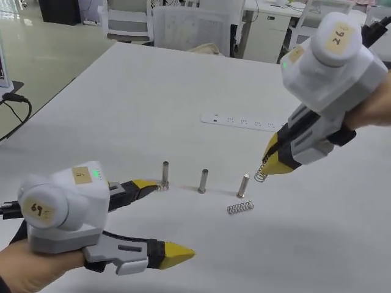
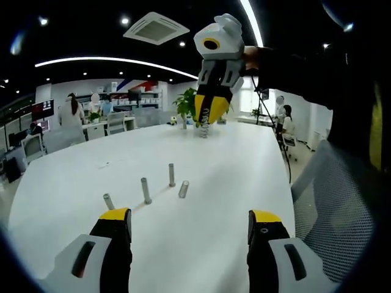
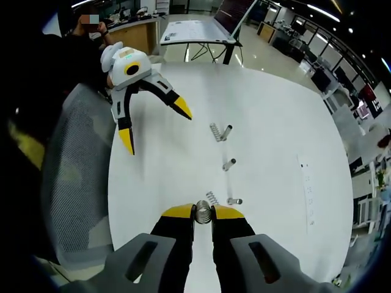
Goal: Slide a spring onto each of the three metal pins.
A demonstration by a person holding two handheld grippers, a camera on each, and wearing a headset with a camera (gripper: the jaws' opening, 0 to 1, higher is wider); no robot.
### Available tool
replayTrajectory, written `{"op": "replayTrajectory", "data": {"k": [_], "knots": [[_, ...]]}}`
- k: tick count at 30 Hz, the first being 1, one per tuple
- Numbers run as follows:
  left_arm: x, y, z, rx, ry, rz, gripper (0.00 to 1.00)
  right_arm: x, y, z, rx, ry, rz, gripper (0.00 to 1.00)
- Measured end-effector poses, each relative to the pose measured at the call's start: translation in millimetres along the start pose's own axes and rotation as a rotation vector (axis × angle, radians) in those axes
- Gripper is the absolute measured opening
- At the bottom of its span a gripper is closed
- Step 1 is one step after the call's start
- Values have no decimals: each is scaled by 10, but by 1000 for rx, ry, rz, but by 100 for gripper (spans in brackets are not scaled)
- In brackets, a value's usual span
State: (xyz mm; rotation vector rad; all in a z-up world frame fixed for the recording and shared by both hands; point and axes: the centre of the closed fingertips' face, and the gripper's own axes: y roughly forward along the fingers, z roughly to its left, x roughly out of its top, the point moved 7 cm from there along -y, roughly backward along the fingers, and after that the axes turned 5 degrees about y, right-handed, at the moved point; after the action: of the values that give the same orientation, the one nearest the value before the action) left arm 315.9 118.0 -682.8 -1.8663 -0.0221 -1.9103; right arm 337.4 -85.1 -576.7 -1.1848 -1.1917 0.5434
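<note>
While the left gripper (image 1: 174,217) hovered at the near left, jaws spread wide and empty, a loose spring (image 1: 240,207) lay flat on the white table (image 1: 153,91) just in front of the right pin (image 1: 243,185). The middle pin (image 1: 203,181) and left pin (image 1: 165,173) stood upright in the same row, a second spring (image 1: 162,187) at the left pin's foot. Just right of the right pin's top, the right gripper (image 1: 269,160) pinched a third spring (image 1: 261,173) that hung below its tips. A power strip (image 1: 243,120) lay farther back.
</note>
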Motion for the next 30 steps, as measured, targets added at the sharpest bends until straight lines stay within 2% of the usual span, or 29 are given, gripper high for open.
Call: {"op": "replayTrajectory", "data": {"k": [8,18,30], "knots": [[-75,-123,11,35,-14,11,74,-11,83,-167,-11,14,8,8],[-108,-263,18,71,-20,15,74,32,235,-385,-11,25,22,8],[-139,-318,41,95,-31,18,73,15,445,-567,12,53,54,8]]}}
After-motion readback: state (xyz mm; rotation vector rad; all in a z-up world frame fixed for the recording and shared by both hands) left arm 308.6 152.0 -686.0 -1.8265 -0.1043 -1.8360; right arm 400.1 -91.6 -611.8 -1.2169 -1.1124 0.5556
